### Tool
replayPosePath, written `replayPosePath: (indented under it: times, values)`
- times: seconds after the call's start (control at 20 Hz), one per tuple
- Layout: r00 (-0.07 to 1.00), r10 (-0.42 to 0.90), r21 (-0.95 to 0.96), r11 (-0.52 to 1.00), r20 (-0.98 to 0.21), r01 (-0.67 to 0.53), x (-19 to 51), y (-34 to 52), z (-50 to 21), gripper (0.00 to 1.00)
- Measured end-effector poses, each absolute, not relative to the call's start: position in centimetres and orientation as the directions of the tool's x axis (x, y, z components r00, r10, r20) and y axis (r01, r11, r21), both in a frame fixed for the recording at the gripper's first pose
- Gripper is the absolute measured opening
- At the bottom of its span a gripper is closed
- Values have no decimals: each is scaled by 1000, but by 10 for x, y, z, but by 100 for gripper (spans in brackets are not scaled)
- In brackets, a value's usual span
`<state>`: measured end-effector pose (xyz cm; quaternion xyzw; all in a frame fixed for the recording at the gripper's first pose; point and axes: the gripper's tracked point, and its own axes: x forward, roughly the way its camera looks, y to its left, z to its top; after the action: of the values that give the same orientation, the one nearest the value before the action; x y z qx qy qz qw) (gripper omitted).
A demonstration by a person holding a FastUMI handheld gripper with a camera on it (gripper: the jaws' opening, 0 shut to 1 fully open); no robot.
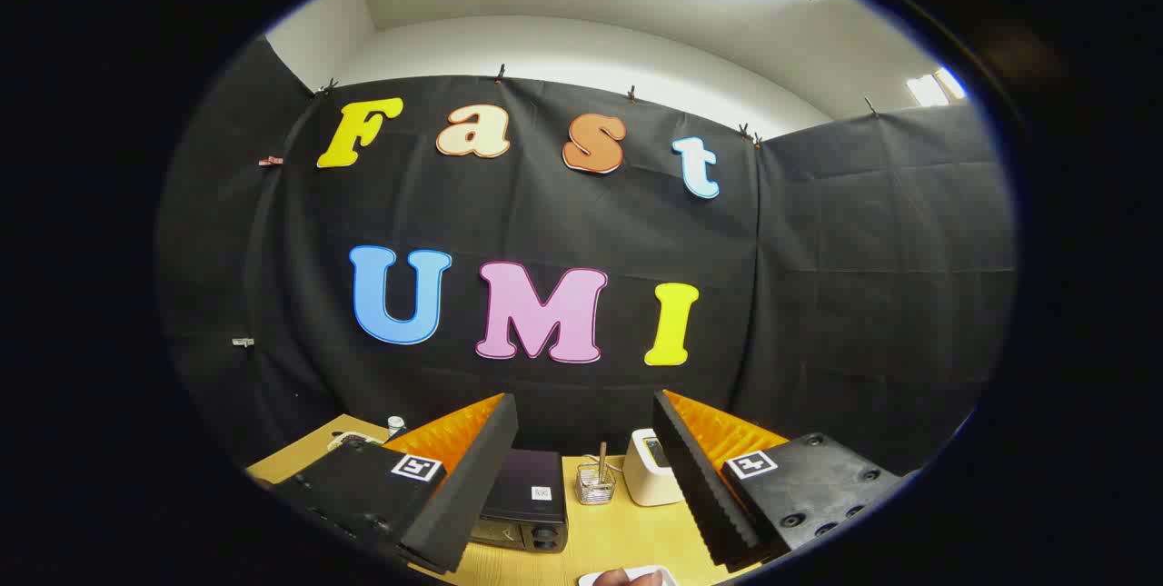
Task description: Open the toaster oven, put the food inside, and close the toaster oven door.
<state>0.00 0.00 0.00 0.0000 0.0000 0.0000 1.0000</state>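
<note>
Claw spread wide and empty, dark toaster oven just ahead between its fingers, on wooden table.

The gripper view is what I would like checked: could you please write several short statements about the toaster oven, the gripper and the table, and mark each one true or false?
1. The gripper is open, with nothing between its fingers. True.
2. The toaster oven is dark and stands on the wooden table, beyond the fingers. True.
3. The gripper is shut on the oven's door. False: the fingers stand wide apart, raised and short of the oven.
4. A small clear holder with a stick in it stands between the oven and a white appliance. True.
5. The white appliance sits on top of the toaster oven. False: it stands on the table beside the holder, apart from the oven.
</note>
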Motion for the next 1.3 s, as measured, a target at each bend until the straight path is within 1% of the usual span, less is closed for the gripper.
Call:
replayPosePath:
  times: [0.3, 0.9, 1.1, 1.3]
  values:
    - [1000, 0, 1, 1000, -21, 0, 1, 4, -10, 97]
    - [1000, -18, 17, 1000, -20, 19, 3, 8, -10, 97]
    - [999, 12, 55, 998, -37, -10, 5, 34, -20, 97]
    - [993, 73, 74, 995, -90, -67, 10, 80, -52, 97]
